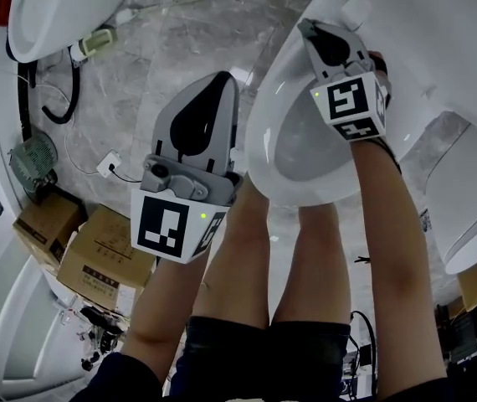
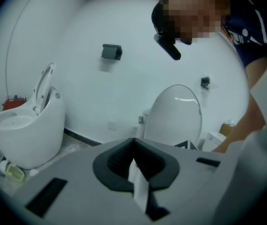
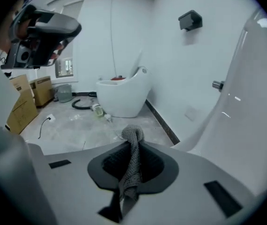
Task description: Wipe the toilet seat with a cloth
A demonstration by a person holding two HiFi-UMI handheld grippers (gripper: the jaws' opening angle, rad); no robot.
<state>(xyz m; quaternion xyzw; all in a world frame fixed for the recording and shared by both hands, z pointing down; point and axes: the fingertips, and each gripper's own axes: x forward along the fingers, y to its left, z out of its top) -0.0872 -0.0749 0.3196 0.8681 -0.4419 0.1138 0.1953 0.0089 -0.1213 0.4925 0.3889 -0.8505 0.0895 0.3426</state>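
1. Currently the right gripper [image 1: 307, 27] is over the toilet seat [image 1: 257, 141], reaching toward its far rim in the head view. Its own view shows the fingers [image 3: 124, 146] pressed together on a grey knitted cloth [image 3: 132, 165]. A bunched knob of fabric pokes out past the tips.
2. That knob looks like the intended wiping face. Pinched short this way, the fabric should meet the seat before the hard tips do.
3. Contact cannot be confirmed. In the right gripper view the cloth sits against the floor [image 3: 91, 125], with a white curved toilet surface close on the right. I judge the wipe about to start rather than under way.
4. The left gripper [image 1: 222, 80] is held beside the seat's near-left edge, over the floor and off the porcelain. Its fingers [image 2: 145, 146] are closed on a thin white strip [image 2: 139, 184], perhaps tissue; the material is unclear.
5. This hand looks parked, which keeps it out of the wiping arm's path.
6. The left gripper view faces a raised lid [image 2: 175, 116], so the seat is exposed for wiping.
7. A second toilet [image 1: 54, 7] and cardboard boxes [image 1: 96, 254] stand well apart on the left and play no part.
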